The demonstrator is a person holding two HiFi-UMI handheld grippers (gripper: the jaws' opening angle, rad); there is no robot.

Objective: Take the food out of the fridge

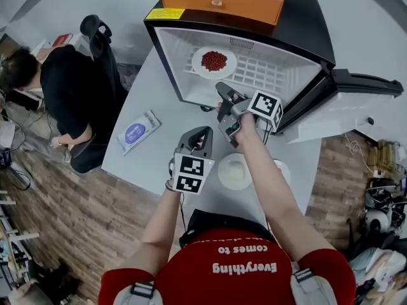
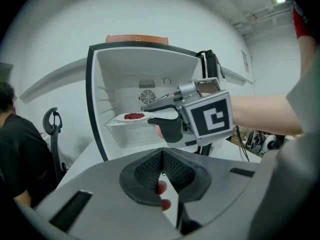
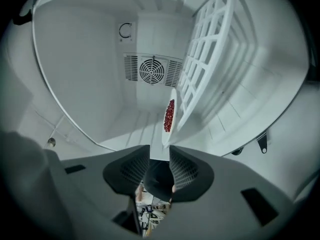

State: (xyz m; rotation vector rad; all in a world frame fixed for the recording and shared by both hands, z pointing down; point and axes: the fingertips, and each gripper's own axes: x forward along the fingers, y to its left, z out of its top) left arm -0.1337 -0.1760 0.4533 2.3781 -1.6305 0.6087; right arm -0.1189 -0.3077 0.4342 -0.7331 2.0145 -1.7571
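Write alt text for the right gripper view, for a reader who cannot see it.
The right gripper, jaws open and empty, points into a white fridge, at a plate of red food on a wire shelf. The view is rolled, so the shelf looks almost upright.

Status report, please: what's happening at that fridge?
Right gripper open at fridge mouth. Left gripper shut, empty. Plate of red food on shelf, not gripped. Path clear.

The fridge [image 1: 181,75] is standing open, its door [image 1: 346,116] hanging wide at the surface's [image 1: 152,164] right edge. The right gripper [image 1: 222,94] is filling part of the mouth. Inside, the plate [image 1: 197,64] is occupying the wire shelf's [image 1: 273,75] left part; the remainder is lying free.
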